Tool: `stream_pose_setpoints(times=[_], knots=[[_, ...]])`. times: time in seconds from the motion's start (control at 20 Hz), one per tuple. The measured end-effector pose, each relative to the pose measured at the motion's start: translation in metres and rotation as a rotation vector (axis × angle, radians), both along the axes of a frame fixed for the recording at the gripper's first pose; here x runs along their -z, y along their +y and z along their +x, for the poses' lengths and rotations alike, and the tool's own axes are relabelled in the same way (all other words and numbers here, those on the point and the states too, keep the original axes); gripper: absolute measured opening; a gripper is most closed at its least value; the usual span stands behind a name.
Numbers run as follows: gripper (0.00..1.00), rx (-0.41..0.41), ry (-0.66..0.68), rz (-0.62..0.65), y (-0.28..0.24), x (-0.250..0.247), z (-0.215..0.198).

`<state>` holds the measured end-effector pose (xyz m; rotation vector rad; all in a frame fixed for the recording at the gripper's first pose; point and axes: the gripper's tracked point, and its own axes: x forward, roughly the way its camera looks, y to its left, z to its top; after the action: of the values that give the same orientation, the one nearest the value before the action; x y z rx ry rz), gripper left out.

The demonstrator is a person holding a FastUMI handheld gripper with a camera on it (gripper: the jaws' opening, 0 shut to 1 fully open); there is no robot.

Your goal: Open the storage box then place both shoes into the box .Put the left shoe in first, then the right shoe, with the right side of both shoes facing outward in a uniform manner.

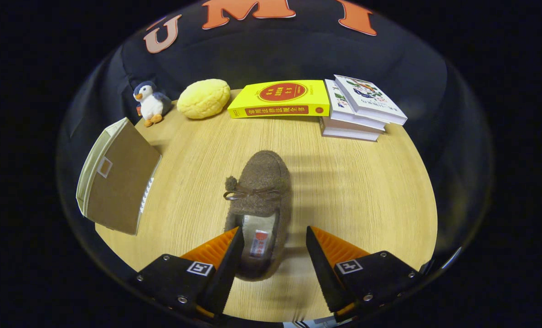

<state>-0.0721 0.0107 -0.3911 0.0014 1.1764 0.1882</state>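
A brown fuzzy slipper shoe (260, 200) with a small bow and pom-pom lies on the wooden table (366, 191), toe pointing away from me. Its heel sits between my fingers, nearer the left one. My gripper (274, 237) is open, and the right finger stands apart from the shoe. To the left stands the storage box (118, 182), beige-sided with a brown panel facing the shoe and a small label patch on it.
At the table's far side sit a penguin plush (150, 102), a yellow bun-shaped toy (203, 98), a thick yellow book (282, 99) and a stack of white books (359, 109). Bare wood spreads right of the shoe.
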Motion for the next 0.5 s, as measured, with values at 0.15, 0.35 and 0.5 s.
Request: stream_pose_setpoints(times=[0.15,0.35,0.5], knots=[[0.65,-0.002,-0.023,-0.031,-0.002,0.021,0.018],[0.39,0.013,0.011,-0.010,0.007,0.041,0.026],[0.15,0.030,0.018,-0.029,0.007,0.049,0.030]])
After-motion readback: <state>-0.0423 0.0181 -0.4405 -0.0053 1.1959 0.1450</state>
